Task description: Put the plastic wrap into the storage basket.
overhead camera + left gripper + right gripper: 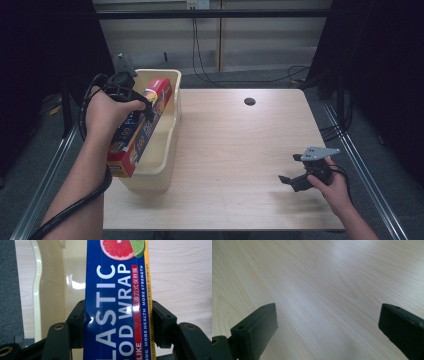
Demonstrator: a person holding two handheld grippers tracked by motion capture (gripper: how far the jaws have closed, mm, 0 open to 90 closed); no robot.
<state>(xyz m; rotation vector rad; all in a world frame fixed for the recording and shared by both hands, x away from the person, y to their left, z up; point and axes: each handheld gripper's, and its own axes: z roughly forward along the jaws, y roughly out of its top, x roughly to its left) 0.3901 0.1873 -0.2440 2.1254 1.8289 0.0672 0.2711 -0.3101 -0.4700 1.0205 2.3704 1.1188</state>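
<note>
Looking at the high view first: left gripper [131,96] sits at about 10 o'clock on the table [235,150], clamped across a long plastic wrap box [142,125] that hangs tilted over the cream tub [167,135], far end up near the tub's back rim, near end sticking out past its front-left corner. Mid-length grab makes sense, it keeps the long box balanced; whether it's going in or coming out, can't tell. Right gripper [295,181] parked low at 4 o'clock, well apart from everything, probably just kept clear. Left gripper view: both jaws pressed on the box's [115,315] narrow sides, lettering running along the jaw axis, tub wall [37,290] at 9 o'clock, bare tabletop at 3. Right gripper view: jaws spread wide, nothing between them, only wood grain [324,290] ahead.
</note>
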